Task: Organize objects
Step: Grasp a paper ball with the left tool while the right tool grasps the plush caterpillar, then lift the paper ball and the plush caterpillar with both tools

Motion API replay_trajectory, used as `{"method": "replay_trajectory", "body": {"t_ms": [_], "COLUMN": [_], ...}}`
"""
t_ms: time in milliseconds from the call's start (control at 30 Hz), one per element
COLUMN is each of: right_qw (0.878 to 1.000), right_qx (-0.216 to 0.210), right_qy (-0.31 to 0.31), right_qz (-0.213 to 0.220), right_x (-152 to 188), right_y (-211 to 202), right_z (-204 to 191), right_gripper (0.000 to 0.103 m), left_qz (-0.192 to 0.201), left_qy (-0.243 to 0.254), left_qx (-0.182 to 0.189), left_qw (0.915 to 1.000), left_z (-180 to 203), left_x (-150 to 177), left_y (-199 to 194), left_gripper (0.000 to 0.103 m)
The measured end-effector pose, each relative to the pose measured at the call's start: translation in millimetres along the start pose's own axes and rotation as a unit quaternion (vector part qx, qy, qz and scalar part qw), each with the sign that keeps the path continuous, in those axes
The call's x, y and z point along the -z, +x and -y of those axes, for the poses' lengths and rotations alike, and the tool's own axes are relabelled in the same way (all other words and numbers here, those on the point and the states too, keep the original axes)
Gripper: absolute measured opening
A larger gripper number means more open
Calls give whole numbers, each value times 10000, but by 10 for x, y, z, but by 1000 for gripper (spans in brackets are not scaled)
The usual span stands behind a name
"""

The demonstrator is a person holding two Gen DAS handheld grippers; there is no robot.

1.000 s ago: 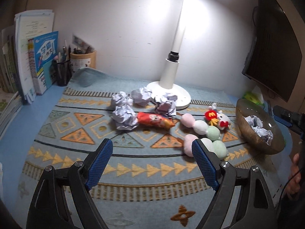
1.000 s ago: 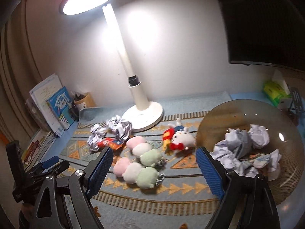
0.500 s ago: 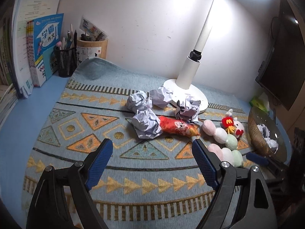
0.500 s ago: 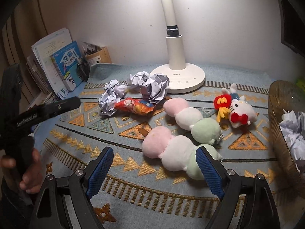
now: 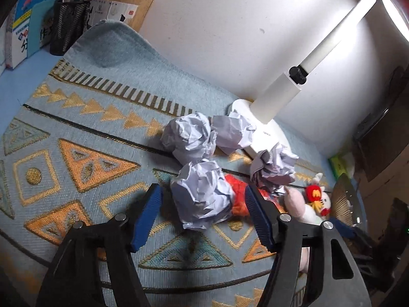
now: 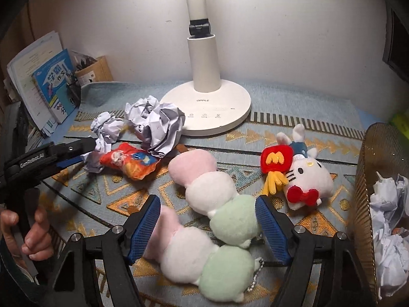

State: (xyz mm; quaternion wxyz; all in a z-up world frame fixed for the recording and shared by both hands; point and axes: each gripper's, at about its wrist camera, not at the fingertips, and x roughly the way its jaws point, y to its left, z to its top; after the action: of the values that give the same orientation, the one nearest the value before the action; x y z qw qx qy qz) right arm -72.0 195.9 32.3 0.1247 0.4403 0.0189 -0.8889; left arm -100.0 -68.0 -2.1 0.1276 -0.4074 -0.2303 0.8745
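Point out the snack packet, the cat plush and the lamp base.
snack packet [image 6: 129,162], right wrist view, middle of the orange wrapper.
cat plush [image 6: 306,176], right wrist view, its white face.
lamp base [image 6: 225,105], right wrist view, bare top of the round foot.

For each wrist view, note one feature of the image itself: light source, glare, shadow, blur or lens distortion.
Left wrist view: the lamp head blows out to white glare at the top right, and the fisheye bends the lamp post into a slant. Right wrist view: light is even, the corners darken to black, and the dango plush nearest the lens looks soft and swollen between the right claw's fingers.
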Motion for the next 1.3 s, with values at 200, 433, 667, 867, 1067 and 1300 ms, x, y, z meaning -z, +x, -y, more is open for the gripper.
{"method": "replay_trajectory", "body": {"t_ms": [200, 433, 667, 867, 1067, 1300], "right_qw": [9994, 9978, 9947, 9926, 9809, 9437], "right_qx": [353, 541, 178, 32, -1219, -2266], "right_qy": [-27, 369, 618, 609, 1406, 2390], "right_qz": [-18, 106, 802, 1046, 573, -304], "right_x": [-23, 5, 74, 349, 1013, 1542], "right_y": [249, 294, -7, -628, -1068, -790], "right_z": [43, 212, 285, 167, 114, 67], "right_gripper": [77, 49, 30, 30, 30, 32], "left_qz": [-83, -92, 458, 640, 435, -28], "left_qy": [68, 83, 424, 789, 736, 345], "left_qx": [-82, -72, -277, -137, 72, 105], "left_qw": [9999, 9999, 9977, 9947, 9963, 9993], "left_z": [30, 11, 143, 460, 631, 466], "left_x": [-21, -38, 42, 282, 805, 1364], "left_y": [38, 61, -174, -647, -1114, -1151], "left_gripper": [64, 47, 47, 47, 47, 47]}}
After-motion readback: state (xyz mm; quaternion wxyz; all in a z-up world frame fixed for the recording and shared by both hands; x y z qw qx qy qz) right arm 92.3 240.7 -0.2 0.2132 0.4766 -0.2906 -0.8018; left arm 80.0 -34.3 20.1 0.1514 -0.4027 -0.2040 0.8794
